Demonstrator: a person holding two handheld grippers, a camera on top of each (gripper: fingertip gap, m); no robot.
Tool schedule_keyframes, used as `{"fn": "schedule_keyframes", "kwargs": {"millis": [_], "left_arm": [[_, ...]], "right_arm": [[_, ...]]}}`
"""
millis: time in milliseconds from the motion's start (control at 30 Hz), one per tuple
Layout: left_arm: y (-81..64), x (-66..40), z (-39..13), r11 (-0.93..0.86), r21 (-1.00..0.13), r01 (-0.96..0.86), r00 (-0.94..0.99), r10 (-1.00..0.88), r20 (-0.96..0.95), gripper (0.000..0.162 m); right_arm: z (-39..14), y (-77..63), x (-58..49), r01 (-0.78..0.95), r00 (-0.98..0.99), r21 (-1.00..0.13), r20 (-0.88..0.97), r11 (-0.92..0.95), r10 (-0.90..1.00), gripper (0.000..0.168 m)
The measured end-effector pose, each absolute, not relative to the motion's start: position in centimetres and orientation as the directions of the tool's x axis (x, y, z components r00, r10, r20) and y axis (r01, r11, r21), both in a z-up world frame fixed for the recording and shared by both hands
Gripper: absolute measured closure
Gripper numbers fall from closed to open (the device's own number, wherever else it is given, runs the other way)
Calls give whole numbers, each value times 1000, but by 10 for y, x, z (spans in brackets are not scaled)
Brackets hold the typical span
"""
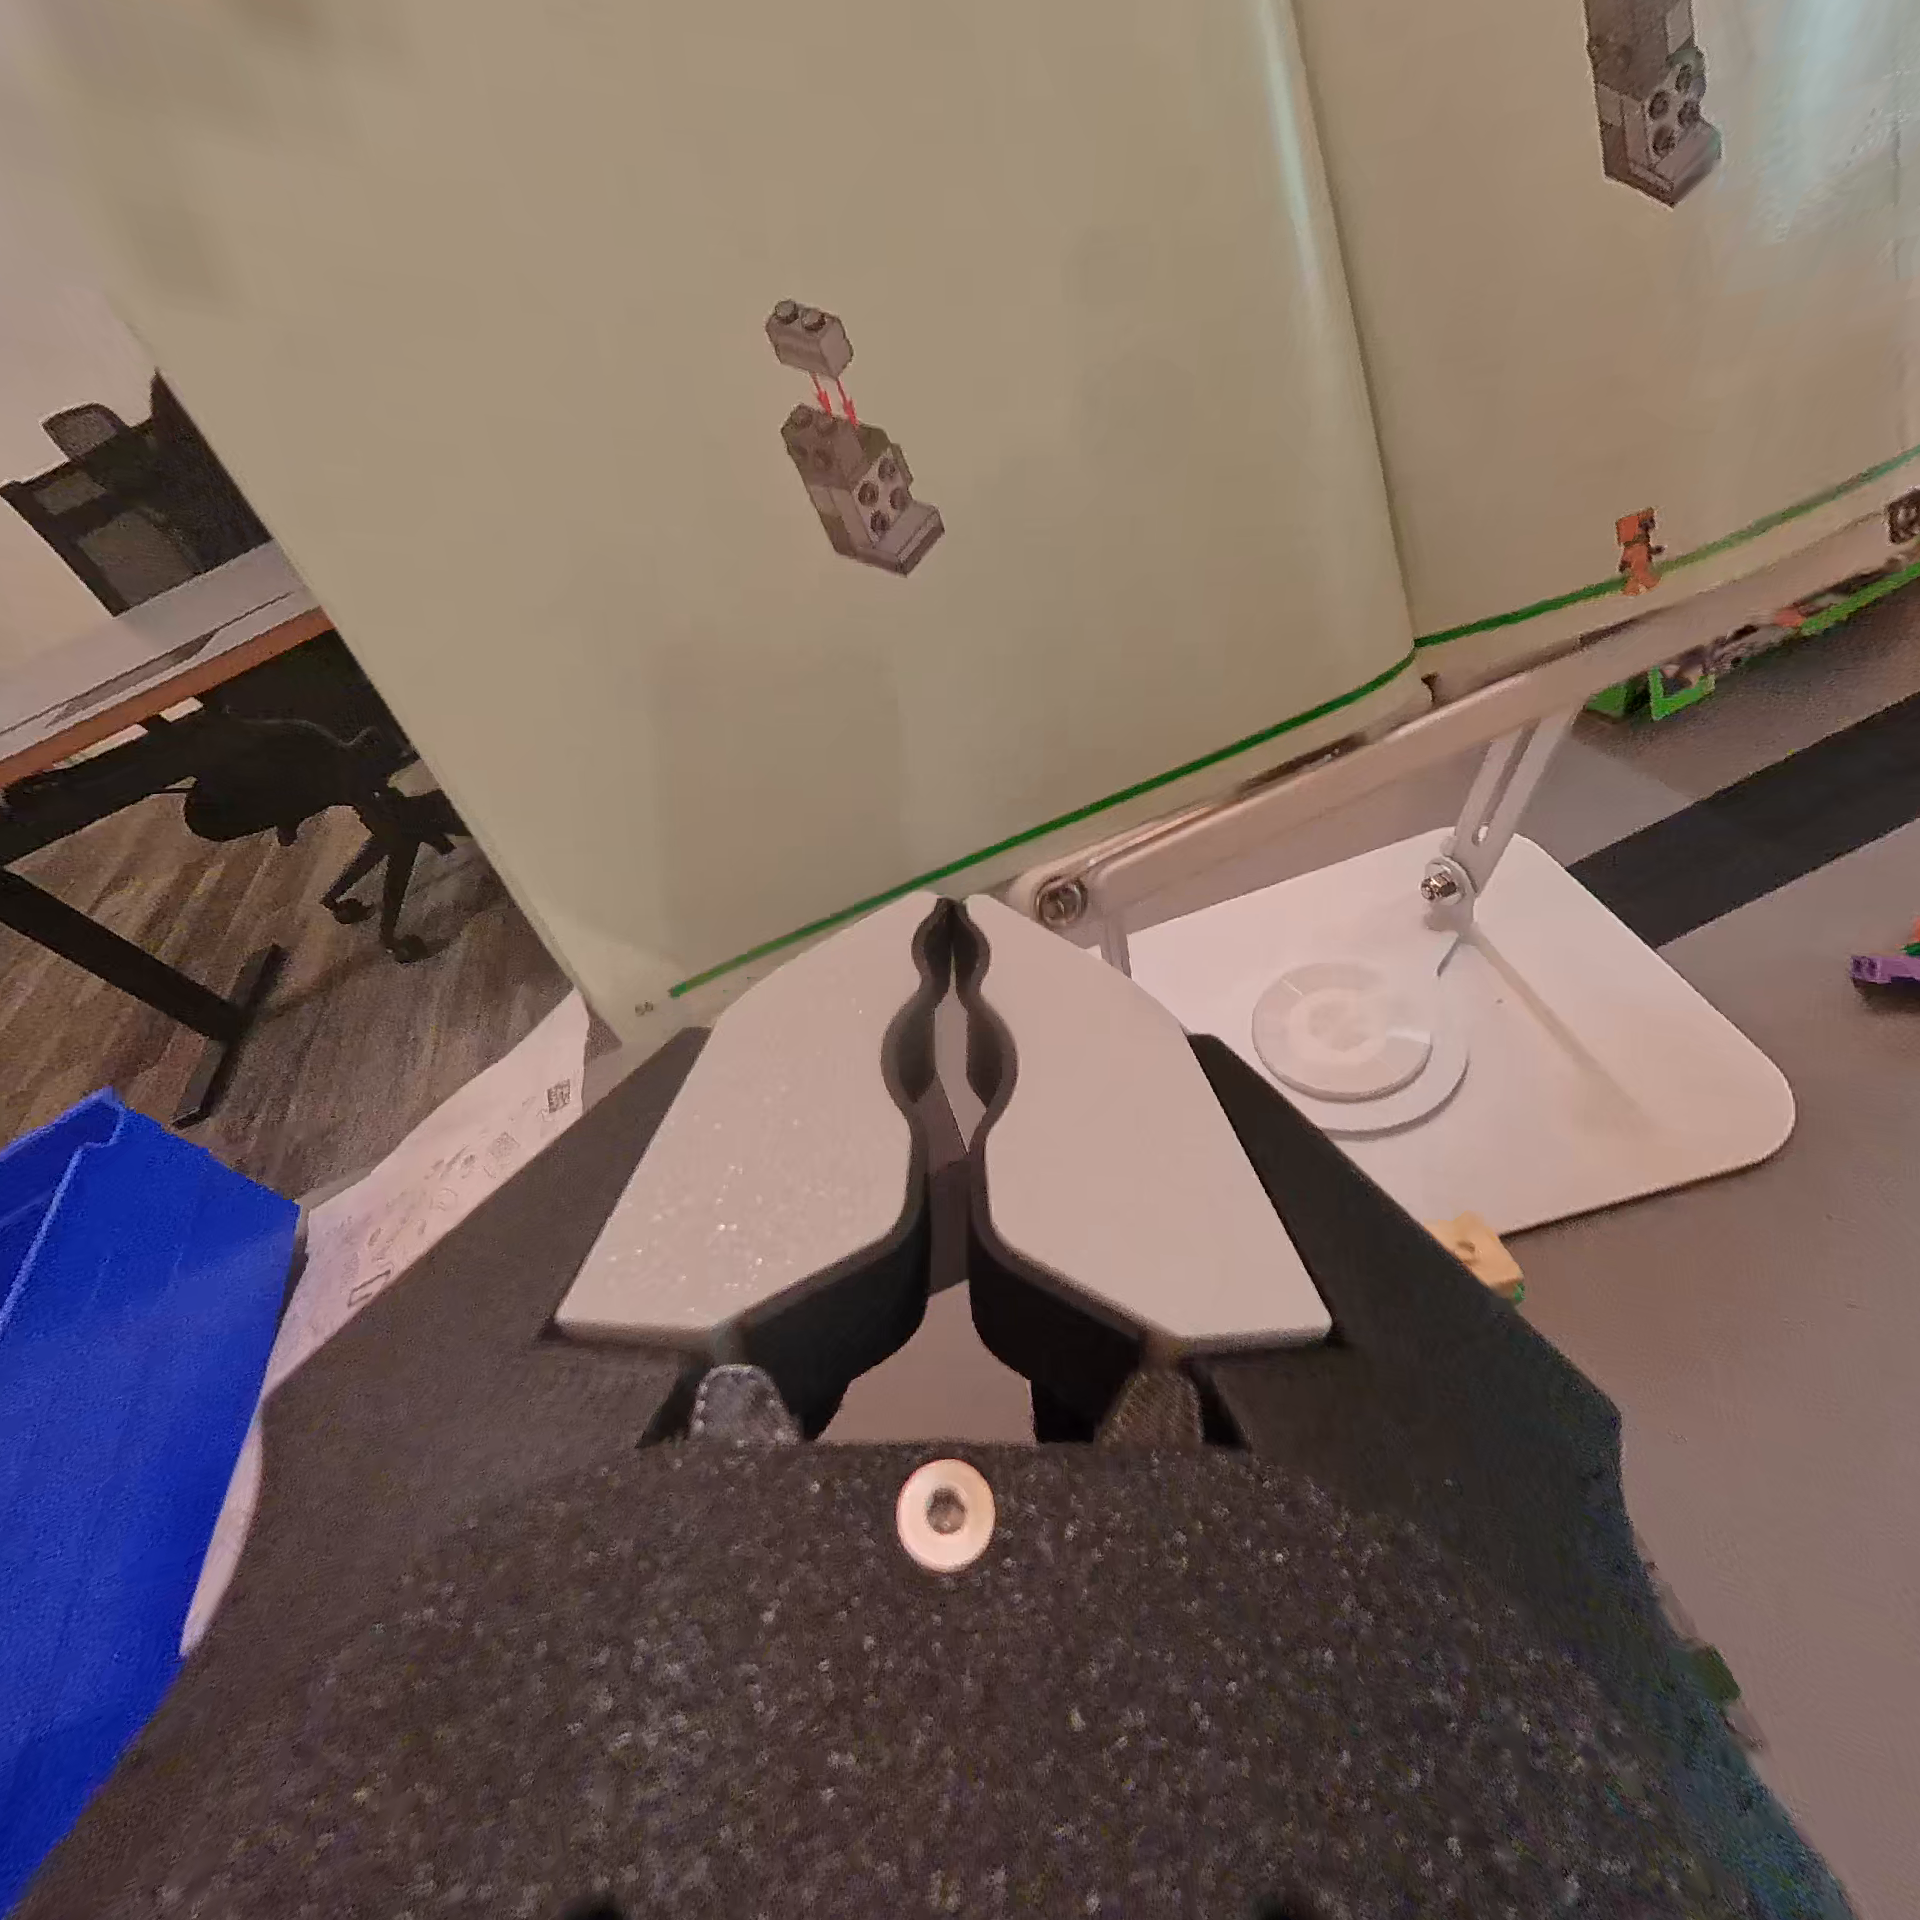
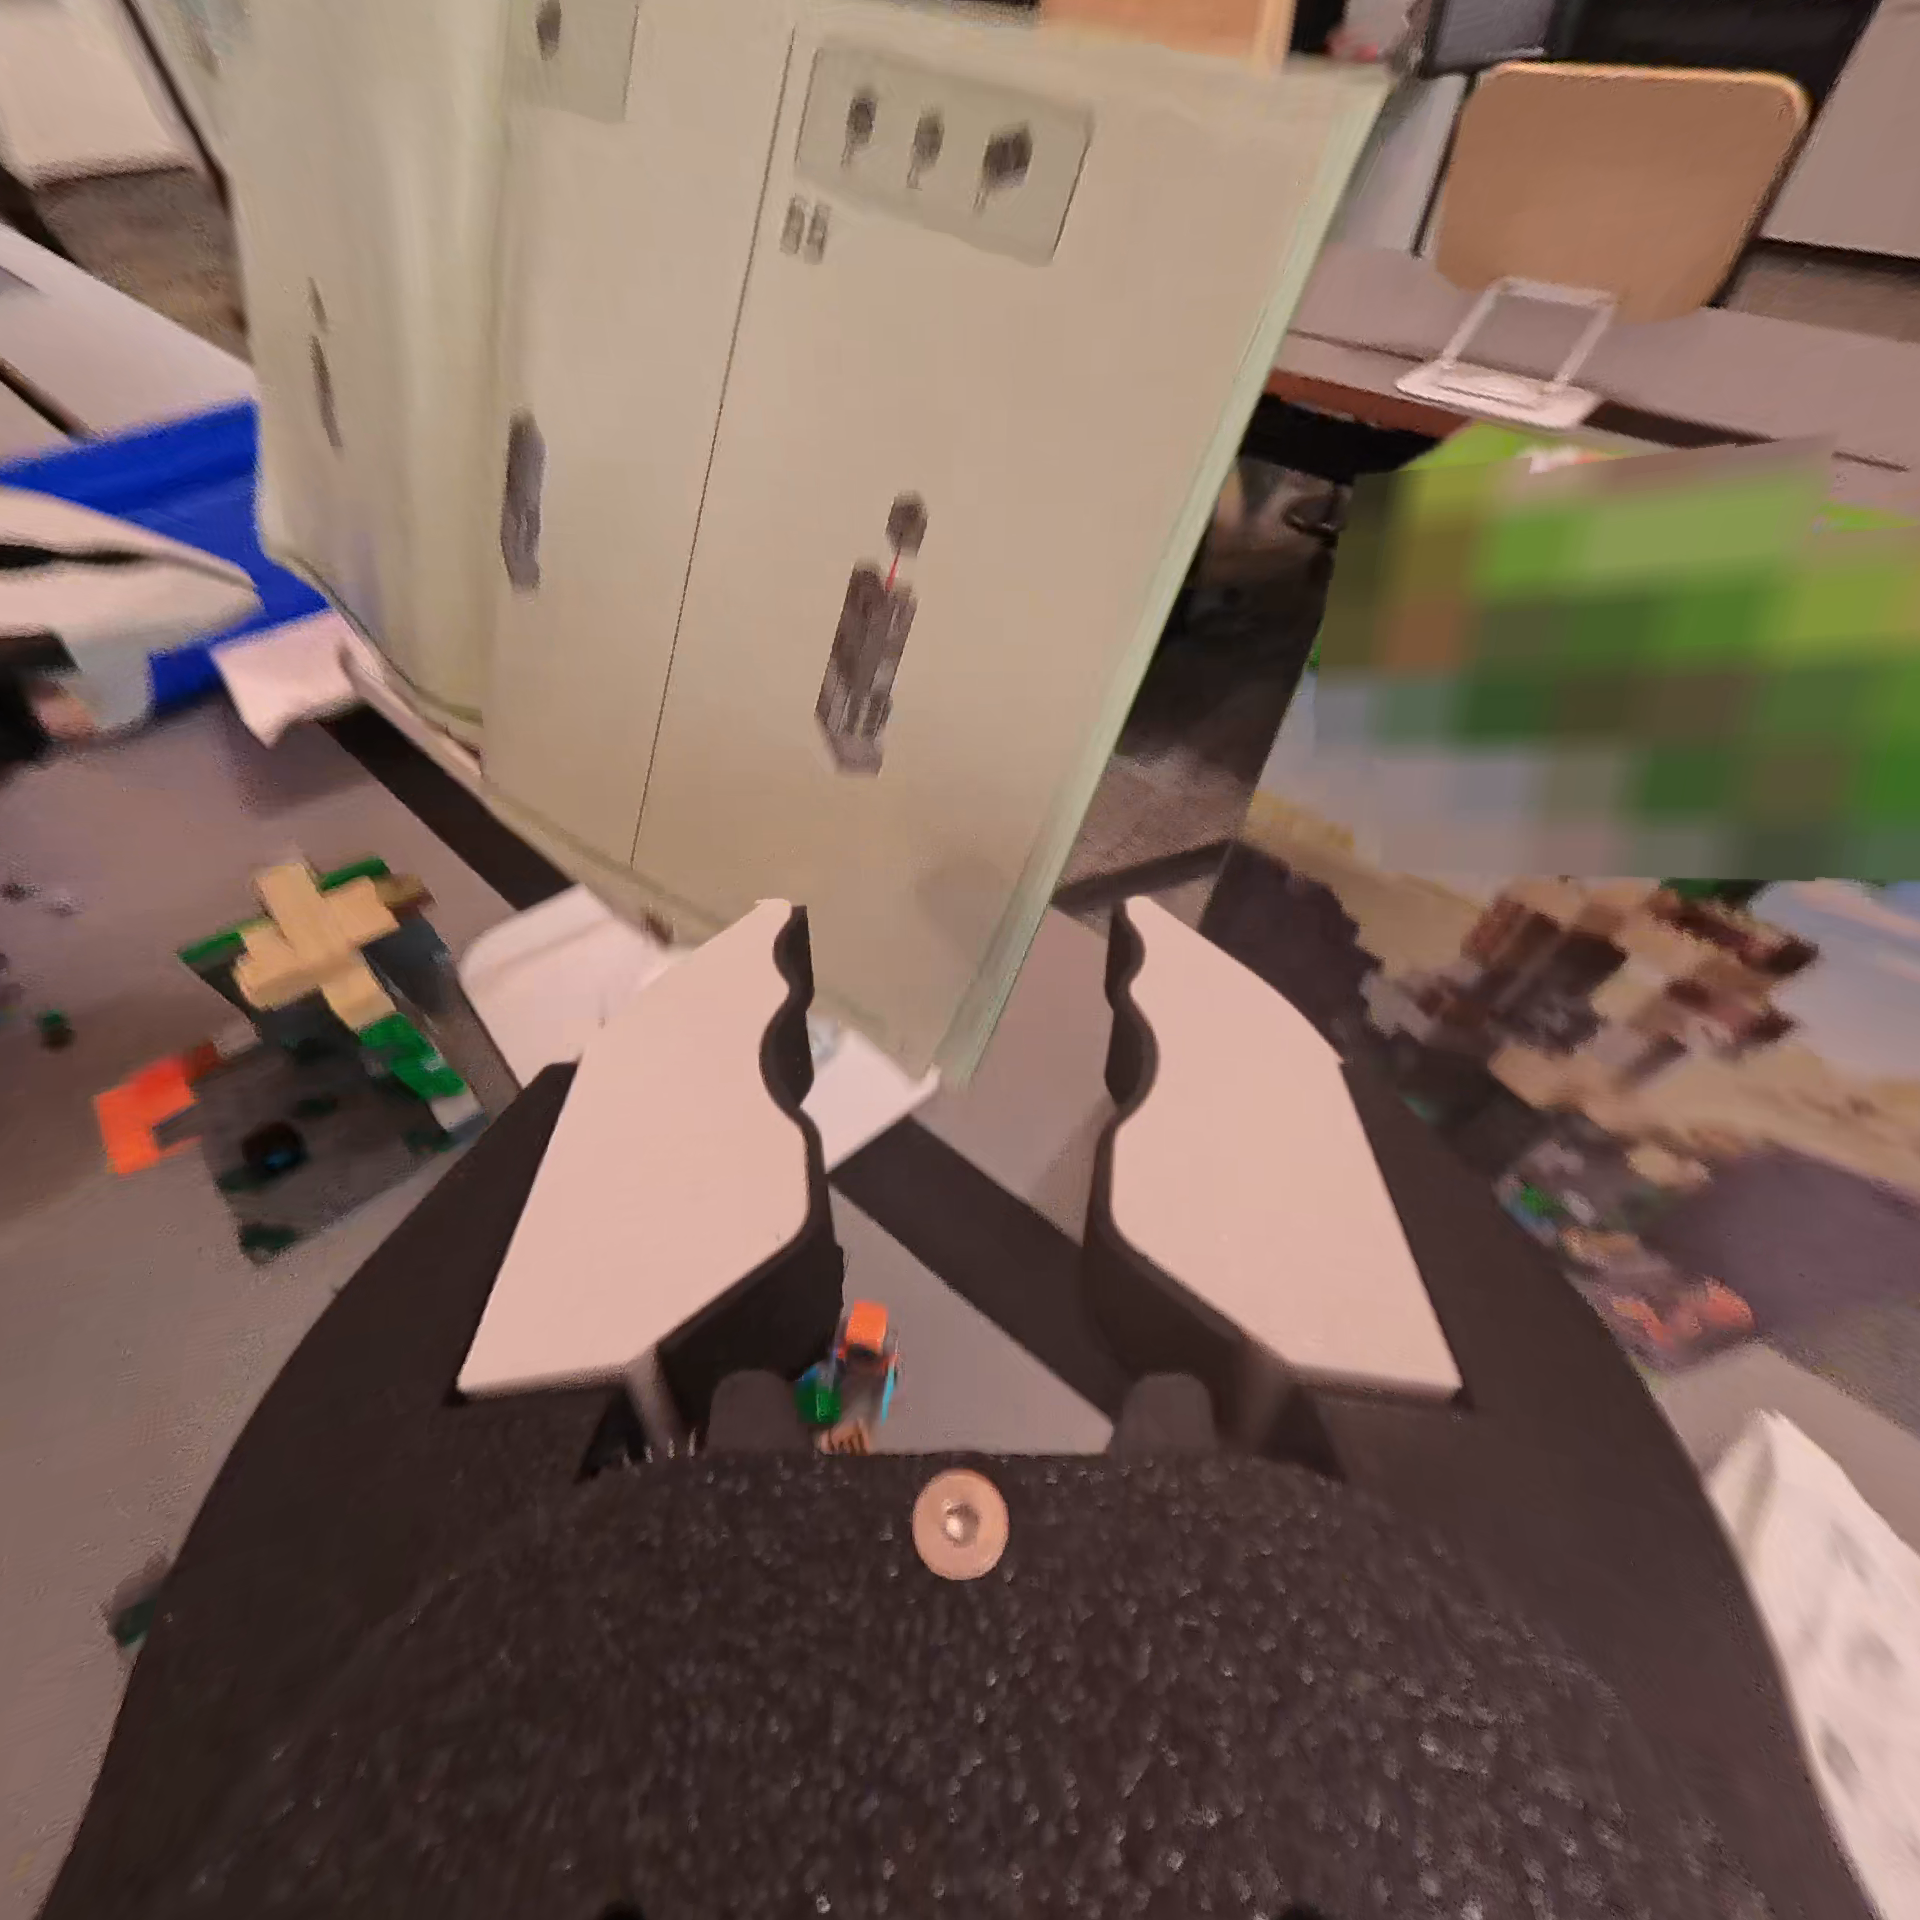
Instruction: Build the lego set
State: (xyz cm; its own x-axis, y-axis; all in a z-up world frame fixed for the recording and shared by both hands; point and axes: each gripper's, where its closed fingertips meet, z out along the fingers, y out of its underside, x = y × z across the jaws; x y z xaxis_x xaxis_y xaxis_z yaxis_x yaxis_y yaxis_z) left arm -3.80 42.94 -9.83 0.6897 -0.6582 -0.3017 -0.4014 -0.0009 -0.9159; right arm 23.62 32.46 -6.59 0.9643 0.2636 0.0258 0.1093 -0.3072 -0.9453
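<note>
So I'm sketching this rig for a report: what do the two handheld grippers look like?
Both look alike. The left gripper and right gripper each have a black, grainy-textured body with one silver screw in the middle. Their fingers are flat pale grey plates with wavy black inner edges. No cables or sleeves show.

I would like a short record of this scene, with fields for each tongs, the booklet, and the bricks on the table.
left tongs: shut, holding nothing, pointed at the booklet's bottom edge
right tongs: open, empty
booklet: open on a white stand
partly built model: on the grey table, left of the right tongs
blue bin: at far left
</note>
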Motion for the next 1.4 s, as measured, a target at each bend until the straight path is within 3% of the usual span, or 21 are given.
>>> {"fn": "schedule_keyframes", "kwargs": {"millis": [200,400,600,833,1400], "left_arm": [[415,-40,-110,-11,-934,-358,688,-680,-255,162],[395,-37,-113,-14,-953,-304,685,-698,-208,162],[387,-46,-113,-11,-961,-276,685,-703,-189,162],[391,-46,-122,-40,-965,-258,686,-712,-154,162],[433,6,-137,-38,-912,-408,651,-713,-261,162]], "right_arm": [[-139,310,174,74,976,-929,-7,-362,220,118],[-198,368,140,-39,999,-931,-48,-364,15,116],[-202,414,152,-111,988,-942,-70,-316,-138,121],[-193,423,156,44,984,-957,91,-288,-152,162],[-194,444,183,92,986,-932,134,-350,-97,164]]}}
